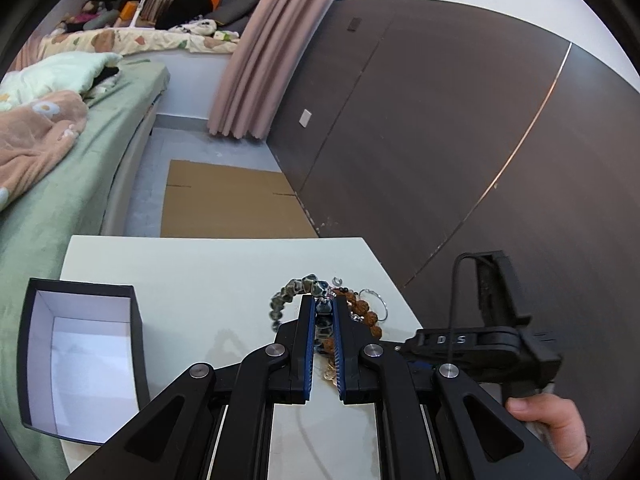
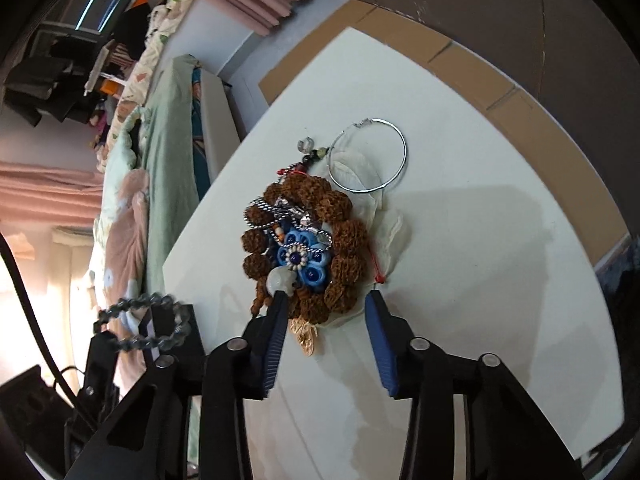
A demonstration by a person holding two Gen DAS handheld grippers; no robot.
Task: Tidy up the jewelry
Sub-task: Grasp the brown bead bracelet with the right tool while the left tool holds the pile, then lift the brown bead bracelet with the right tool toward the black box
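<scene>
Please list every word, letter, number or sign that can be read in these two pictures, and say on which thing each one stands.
"D S": pale letters on the black body of the right gripper, seen in the left wrist view. There may be a character between the two letters, but a black cable crosses there, so I cannot tell.

No other readable text: the black box, the white table and the jewelry pile carry none.

Both wrist views close above table (image 1: 208,264), sharing jewelry pile (image 2: 308,240)
</scene>
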